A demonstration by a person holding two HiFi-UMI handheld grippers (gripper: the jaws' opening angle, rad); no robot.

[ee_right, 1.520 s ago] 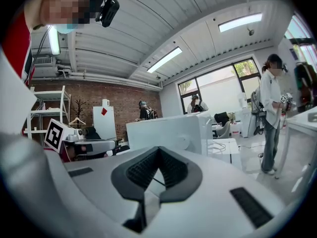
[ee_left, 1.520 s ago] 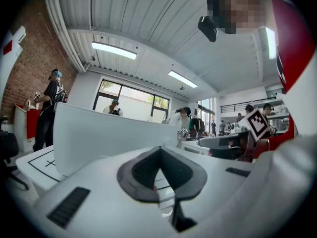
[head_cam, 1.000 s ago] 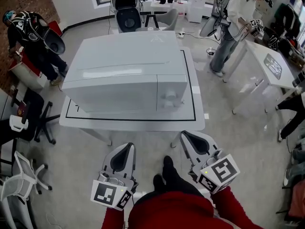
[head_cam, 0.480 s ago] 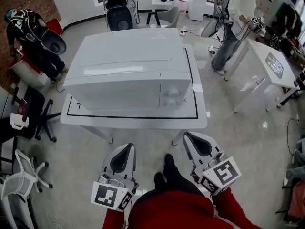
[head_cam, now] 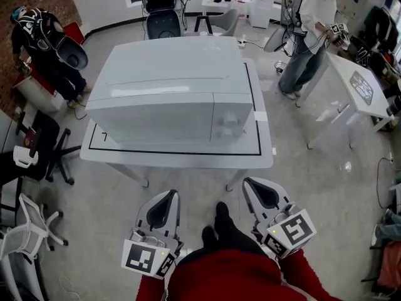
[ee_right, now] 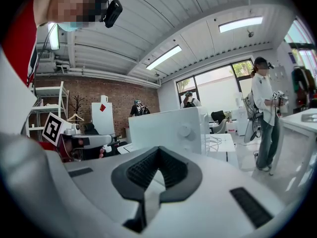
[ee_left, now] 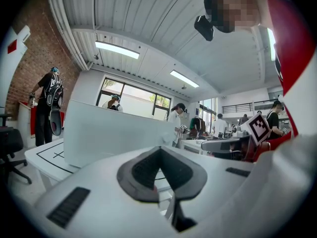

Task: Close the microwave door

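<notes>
The microwave (head_cam: 169,86) sits at your 12 o'clock on the white tabletop (head_cam: 188,160), and its door (head_cam: 150,121) looks flush with the front beside the knob panel (head_cam: 229,125), so the closing step seems done. You hold the left gripper (head_cam: 168,198) at 7 o'clock and the right gripper (head_cam: 255,188) at 5 o'clock, low by your body and well apart from the microwave. Both pairs of jaws are together with nothing between them. If the door needs a last press, you would have to step in and reach forward. Nothing stands between you and the tabletop. An office chair (head_cam: 37,149) stands at 9 o'clock, and a standing person (head_cam: 310,24) at 1 o'clock.
</notes>
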